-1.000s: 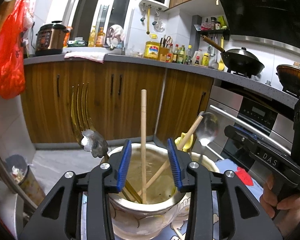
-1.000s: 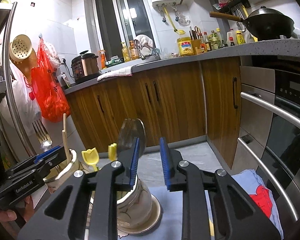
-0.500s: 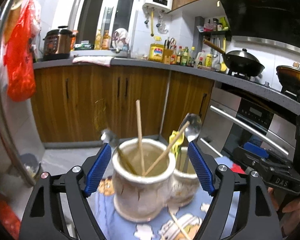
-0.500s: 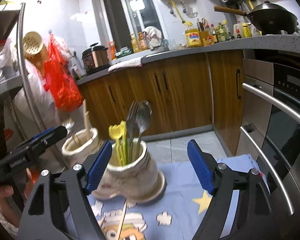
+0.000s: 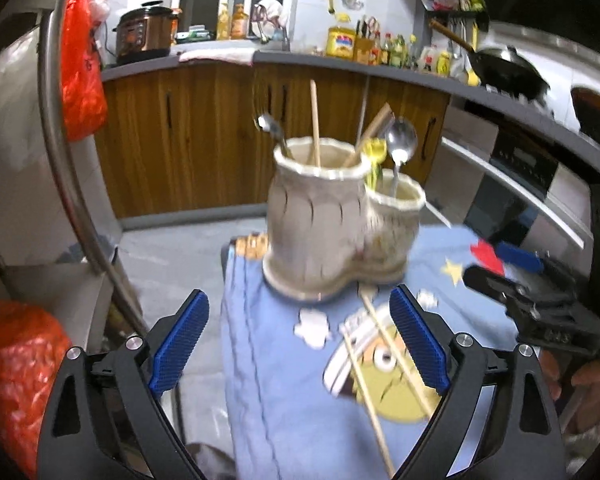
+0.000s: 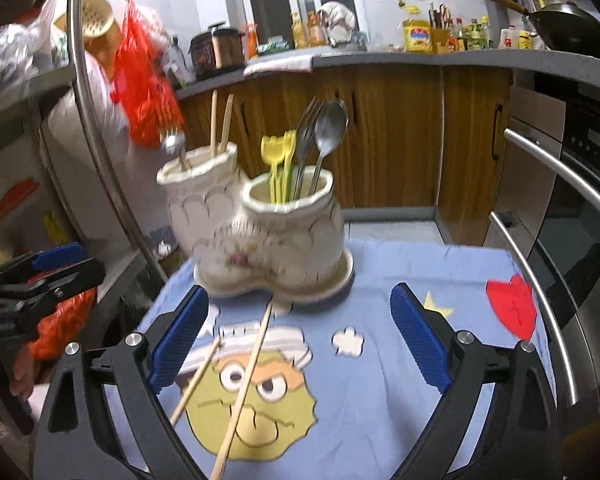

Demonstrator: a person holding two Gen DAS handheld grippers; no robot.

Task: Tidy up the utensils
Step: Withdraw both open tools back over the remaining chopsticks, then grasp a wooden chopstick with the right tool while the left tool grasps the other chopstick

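A white ceramic two-pot utensil holder (image 5: 320, 232) (image 6: 260, 236) stands on a blue cartoon cloth (image 6: 364, 360). The taller pot (image 6: 200, 184) holds two wooden chopsticks (image 6: 220, 124) and a metal utensil (image 6: 174, 144). The shorter pot (image 6: 292, 200) holds yellow plastic forks (image 6: 278, 160), a metal fork and a spoon (image 6: 328, 132). Two more chopsticks (image 6: 244, 384) (image 5: 384, 360) lie loose on the cloth before the holder. My left gripper (image 5: 298, 340) and right gripper (image 6: 298, 336) are both open, empty, and back from the holder.
The cloth (image 5: 284, 400) covers a small table with its edge at the left. A fridge handle (image 6: 96, 120) and red bags (image 5: 80, 68) are to the left. An oven (image 6: 560, 200) is to the right. Wooden cabinets (image 5: 204, 140) stand behind.
Both grippers went from nearly closed over the pots to wide open and pulled back. The holder now stands farther away and the loose chopsticks on the cloth have come into view.
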